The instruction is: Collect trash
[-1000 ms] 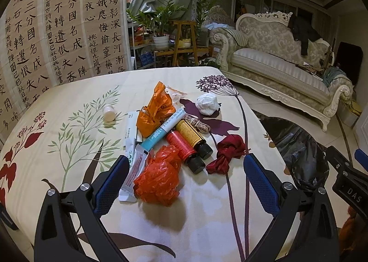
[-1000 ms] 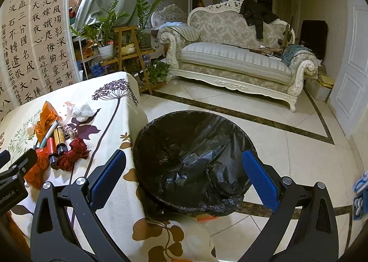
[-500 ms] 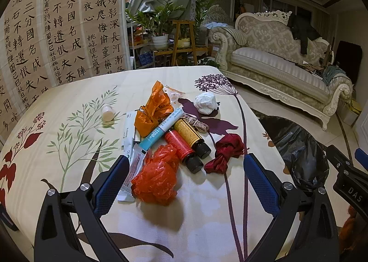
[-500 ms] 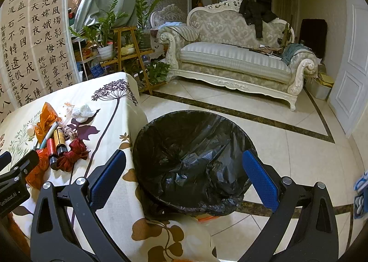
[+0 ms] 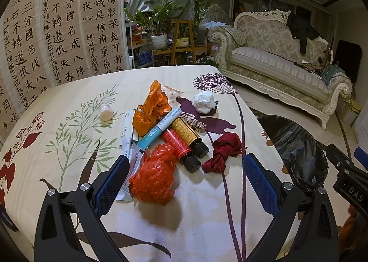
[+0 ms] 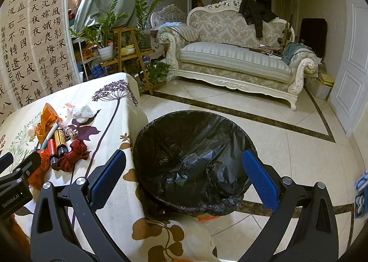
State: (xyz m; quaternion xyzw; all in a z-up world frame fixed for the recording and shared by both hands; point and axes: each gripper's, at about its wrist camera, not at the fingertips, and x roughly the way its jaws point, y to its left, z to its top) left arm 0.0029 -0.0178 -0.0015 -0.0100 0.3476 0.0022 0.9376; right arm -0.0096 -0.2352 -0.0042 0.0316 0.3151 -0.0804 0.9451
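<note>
Your left gripper (image 5: 184, 181) hangs low over the near edge of the table (image 5: 69, 100), fingers spread wide and empty, aimed at the litter heaped mid-cloth. Take the red crumpled plastic bag (image 5: 153, 180) as the landmark: it lies nearest you, just inside the left finger, probably your first pick since nothing blocks it. Just beyond it, two dark-capped bottles (image 5: 184, 144) lie side by side, caps toward you; to their right sits a dark red knotted cloth (image 5: 224, 152). Farther back from the bag are a blue-and-white tube (image 5: 158, 129), an orange wrapper (image 5: 151, 110) and a white paper wad (image 5: 204, 102); a small pale bottle (image 5: 106, 112) lies apart, off to the left. Flat white sachets (image 5: 128, 133) poke out from under the bag's left side, so a grab may drag them along. Your right gripper (image 6: 184, 176) is parked over the bin lined with a black bag (image 6: 193, 160), fingers wide and holding nothing. The bin stands on the floor, hard against the table's right edge, seemingly so that drops are short.
</note>
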